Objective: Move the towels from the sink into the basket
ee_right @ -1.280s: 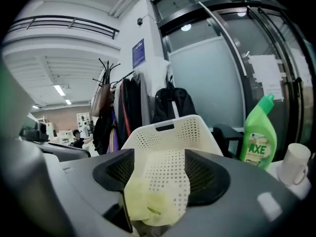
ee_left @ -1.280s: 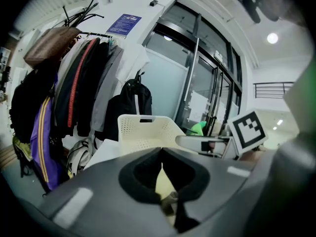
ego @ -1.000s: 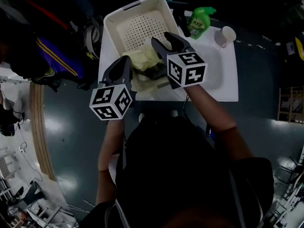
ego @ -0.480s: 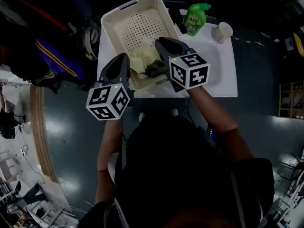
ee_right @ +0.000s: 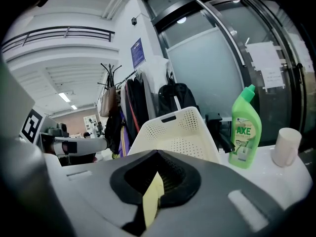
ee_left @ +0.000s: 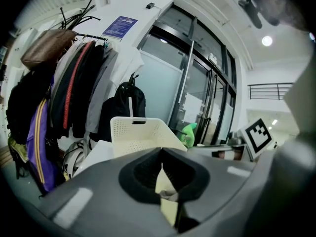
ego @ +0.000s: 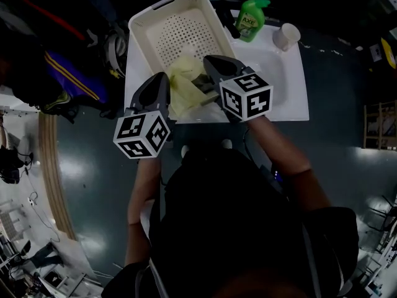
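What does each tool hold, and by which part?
The left tool and the right tool both pinch the yellow towel, each by an edge of the cloth.

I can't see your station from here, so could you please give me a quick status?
Left tool shut on yellow towel. Right tool shut on it too. It hangs between them at basket's near rim. Green bottle, cup well aside.

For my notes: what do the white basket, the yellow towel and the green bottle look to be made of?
Basket: likely moulded plastic, matte off-white, given its regular punched holes and cut-out handle. Yellow towel: soft matte cloth; it folds and drapes limply. Green bottle: probably plastic, slightly glossy, with a printed label.
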Demonstrator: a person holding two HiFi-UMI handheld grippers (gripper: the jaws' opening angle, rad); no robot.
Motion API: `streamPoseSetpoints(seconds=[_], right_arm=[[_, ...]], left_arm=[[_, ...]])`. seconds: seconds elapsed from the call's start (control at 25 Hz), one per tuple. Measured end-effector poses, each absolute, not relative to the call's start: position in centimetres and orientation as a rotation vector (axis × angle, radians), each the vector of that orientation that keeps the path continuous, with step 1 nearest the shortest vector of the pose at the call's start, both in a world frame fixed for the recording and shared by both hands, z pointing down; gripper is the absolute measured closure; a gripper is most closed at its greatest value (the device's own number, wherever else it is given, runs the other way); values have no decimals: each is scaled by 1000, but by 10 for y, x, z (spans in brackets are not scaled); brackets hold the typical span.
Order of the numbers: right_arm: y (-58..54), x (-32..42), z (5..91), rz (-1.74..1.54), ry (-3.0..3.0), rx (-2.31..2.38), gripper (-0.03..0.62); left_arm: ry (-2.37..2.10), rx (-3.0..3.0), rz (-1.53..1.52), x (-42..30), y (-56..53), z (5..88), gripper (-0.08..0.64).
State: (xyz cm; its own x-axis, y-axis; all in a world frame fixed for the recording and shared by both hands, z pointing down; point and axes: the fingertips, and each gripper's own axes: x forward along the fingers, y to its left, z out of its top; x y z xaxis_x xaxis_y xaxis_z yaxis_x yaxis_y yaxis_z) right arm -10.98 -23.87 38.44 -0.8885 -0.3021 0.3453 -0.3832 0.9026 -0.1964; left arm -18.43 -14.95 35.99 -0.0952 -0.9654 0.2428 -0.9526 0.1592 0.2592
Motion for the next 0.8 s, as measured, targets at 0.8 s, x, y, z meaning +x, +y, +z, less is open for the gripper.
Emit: streamPoseSetpoints(seconds=[0.8], right_arm=[[-197,-52,422,436,-2662,461,594]], left_arm=[[-1987,1780,17,-158,-110,410,552]])
